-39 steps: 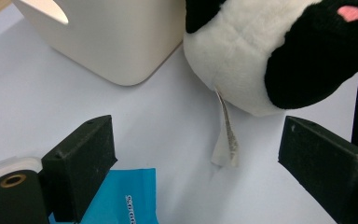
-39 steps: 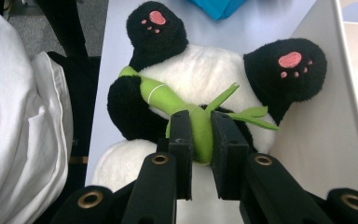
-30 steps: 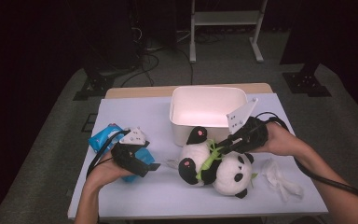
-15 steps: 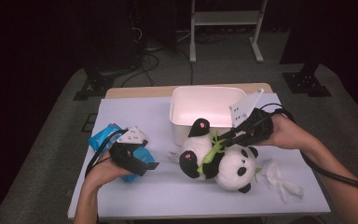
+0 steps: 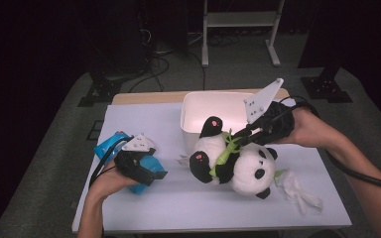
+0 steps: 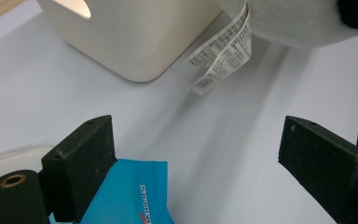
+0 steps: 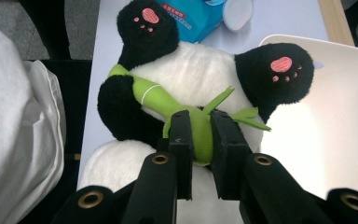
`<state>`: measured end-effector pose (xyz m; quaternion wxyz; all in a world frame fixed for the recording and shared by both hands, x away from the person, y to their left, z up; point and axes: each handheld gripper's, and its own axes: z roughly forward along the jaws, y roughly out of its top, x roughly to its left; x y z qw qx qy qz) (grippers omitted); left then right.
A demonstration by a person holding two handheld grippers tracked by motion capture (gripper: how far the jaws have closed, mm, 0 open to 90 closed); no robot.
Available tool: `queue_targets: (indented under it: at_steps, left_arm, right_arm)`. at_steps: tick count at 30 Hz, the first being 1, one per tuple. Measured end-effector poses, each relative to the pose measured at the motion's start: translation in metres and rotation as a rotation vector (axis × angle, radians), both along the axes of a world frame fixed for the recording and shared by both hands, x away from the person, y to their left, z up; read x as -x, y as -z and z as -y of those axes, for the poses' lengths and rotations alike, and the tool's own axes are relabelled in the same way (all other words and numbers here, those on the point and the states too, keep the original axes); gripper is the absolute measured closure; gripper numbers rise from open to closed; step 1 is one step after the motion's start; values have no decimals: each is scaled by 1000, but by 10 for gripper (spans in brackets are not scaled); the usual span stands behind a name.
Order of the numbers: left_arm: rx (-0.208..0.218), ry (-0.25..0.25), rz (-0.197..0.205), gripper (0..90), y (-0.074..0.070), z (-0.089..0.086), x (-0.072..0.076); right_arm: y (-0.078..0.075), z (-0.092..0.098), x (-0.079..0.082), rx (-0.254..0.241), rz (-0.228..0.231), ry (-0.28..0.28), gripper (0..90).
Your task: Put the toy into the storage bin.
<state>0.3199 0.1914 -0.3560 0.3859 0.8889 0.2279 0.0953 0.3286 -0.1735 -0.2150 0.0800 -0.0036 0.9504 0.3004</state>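
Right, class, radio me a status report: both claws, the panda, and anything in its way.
Right claw shut on panda's green bamboo. Left claw open, over blue packet. Plush panda hangs at white bin rim. Crumpled tissue lies beside, apart.

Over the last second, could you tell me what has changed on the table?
The right tongs, clamped on the panda's green bamboo, have lifted the panda up and toward the white bin; its feet now rise against the bin's wall. The left tongs stayed open by the blue pack, and the white tissue lies unmoved.
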Motion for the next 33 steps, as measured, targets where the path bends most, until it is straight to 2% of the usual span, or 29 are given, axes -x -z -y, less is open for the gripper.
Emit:
queue_targets:
  at_steps: [11,15,21,33]
  left_arm:
    - [9,-8,-9,97,2,-4,-3]
    - [16,-10,-12,96,3,-5,-5]
    - [29,-21,-15,97,3,-10,-8]
    - [36,-35,-29,96,5,-15,-11]
  right_arm:
    - [-43,-6,1,16,69,1,793]
    - [-58,-9,-4,20,91,-6,793]
    - [-72,-12,-21,20,97,7,794]
    - [-91,-12,-71,11,96,44,793]
